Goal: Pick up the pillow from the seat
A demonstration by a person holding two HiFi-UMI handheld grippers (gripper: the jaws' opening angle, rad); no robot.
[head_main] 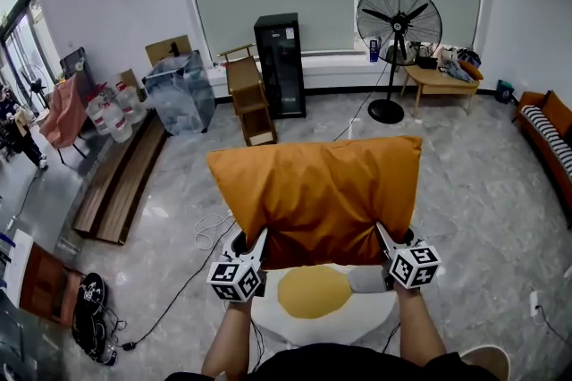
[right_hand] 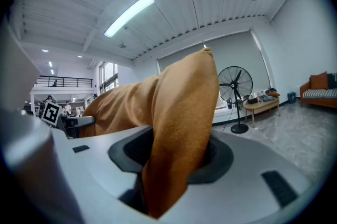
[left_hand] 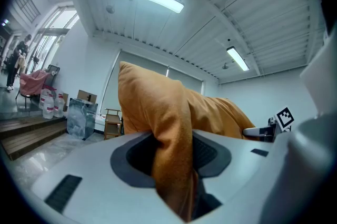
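An orange pillow (head_main: 317,196) hangs in the air above the seat, held by its two lower corners. My left gripper (head_main: 259,243) is shut on the pillow's lower left corner, and the cloth (left_hand: 171,149) is pinched between its dark pads. My right gripper (head_main: 382,238) is shut on the lower right corner, with the fabric (right_hand: 176,144) squeezed between its pads. Below the pillow stands the seat (head_main: 357,312), white with a yellow round middle like a fried egg.
Grey tiled floor lies all around. A standing fan (head_main: 398,21), a black cabinet (head_main: 280,64), a small wooden shelf (head_main: 250,97) and a low table (head_main: 440,82) stand at the back wall. Cables (head_main: 179,281) run over the floor at the left. An orange sofa (head_main: 547,133) is at the right.
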